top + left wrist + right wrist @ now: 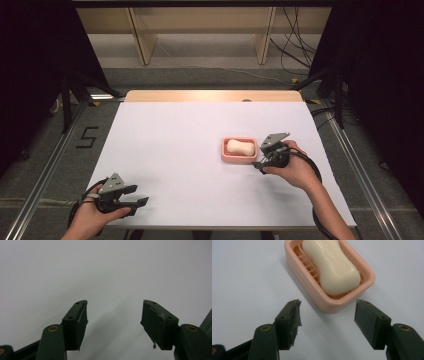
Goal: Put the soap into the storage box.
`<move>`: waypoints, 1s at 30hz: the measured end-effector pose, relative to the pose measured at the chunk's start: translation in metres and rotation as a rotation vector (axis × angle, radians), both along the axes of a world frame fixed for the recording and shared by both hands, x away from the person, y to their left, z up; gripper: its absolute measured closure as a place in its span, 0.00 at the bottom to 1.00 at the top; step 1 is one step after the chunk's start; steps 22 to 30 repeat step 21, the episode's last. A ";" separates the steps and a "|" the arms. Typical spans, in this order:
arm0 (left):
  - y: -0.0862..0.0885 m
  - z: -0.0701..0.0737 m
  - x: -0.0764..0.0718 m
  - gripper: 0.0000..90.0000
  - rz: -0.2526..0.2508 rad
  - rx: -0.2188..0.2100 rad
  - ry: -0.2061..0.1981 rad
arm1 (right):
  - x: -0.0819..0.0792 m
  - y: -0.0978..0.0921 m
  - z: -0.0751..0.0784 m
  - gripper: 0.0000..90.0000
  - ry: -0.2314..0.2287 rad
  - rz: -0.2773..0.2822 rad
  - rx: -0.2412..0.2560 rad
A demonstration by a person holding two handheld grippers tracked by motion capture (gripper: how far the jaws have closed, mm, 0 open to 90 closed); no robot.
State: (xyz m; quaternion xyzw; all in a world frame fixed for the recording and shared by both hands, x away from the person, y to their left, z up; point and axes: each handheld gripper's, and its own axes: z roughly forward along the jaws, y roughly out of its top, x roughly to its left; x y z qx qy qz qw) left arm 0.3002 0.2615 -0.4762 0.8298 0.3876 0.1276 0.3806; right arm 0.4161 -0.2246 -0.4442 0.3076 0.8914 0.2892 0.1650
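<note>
Soap [331, 266] sits in the pink soap dish [332, 306], right of centre on the white table [170, 150], a cream, waisted bar with embossed lettering. It looks light, hard and probably slick, so pinching across the narrow waist seems safest. Right gripper [328, 315] hovers just short of the dish, jaws spread wide. Left gripper [113, 320] waits near the front edge, jaws apart, holding nothing.

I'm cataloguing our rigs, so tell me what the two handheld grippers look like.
The left gripper and right gripper are alike: dark, with two black jaws, brass-coloured rivets at the joints, worn flat pads and a grey three-cornered plate on top. A black cable trails from each. The forearms are bare, with no sleeves.
</note>
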 end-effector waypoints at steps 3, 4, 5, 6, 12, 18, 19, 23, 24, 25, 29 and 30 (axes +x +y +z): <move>-0.001 -0.001 0.000 0.41 0.011 0.007 -0.003 | -0.007 -0.007 -0.004 0.43 0.007 -0.002 0.007; -0.001 -0.001 0.000 0.41 0.003 -0.014 0.003 | -0.009 -0.007 -0.007 0.44 -0.013 -0.021 0.023; -0.001 -0.001 0.000 0.41 0.002 -0.012 0.003 | -0.012 -0.010 -0.007 0.44 -0.006 -0.022 0.026; 0.000 -0.001 0.000 0.41 0.001 0.007 0.001 | -0.014 -0.010 -0.009 0.46 -0.015 -0.038 0.042; 0.000 -0.001 0.000 0.41 -0.004 0.001 0.010 | -0.034 -0.018 -0.016 0.64 0.000 -0.099 0.125; -0.001 -0.001 0.000 0.41 -0.012 -0.002 0.008 | -0.046 -0.024 -0.022 0.67 0.025 -0.132 0.182; -0.002 -0.002 0.000 0.41 -0.006 -0.013 0.009 | -0.045 -0.026 -0.022 0.67 0.017 -0.125 0.183; -0.002 -0.001 0.000 0.41 -0.011 -0.005 0.009 | -0.048 -0.027 -0.022 0.66 0.024 -0.155 0.209; -0.002 -0.001 0.000 0.41 -0.011 -0.005 0.009 | -0.048 -0.027 -0.022 0.66 0.024 -0.155 0.209; -0.002 -0.001 0.000 0.41 -0.011 -0.005 0.009 | -0.048 -0.027 -0.022 0.66 0.024 -0.155 0.209; -0.002 -0.001 0.000 0.41 -0.011 -0.005 0.009 | -0.048 -0.027 -0.022 0.66 0.024 -0.155 0.209; -0.002 -0.001 0.000 0.41 -0.011 -0.005 0.009 | -0.048 -0.027 -0.022 0.66 0.024 -0.155 0.209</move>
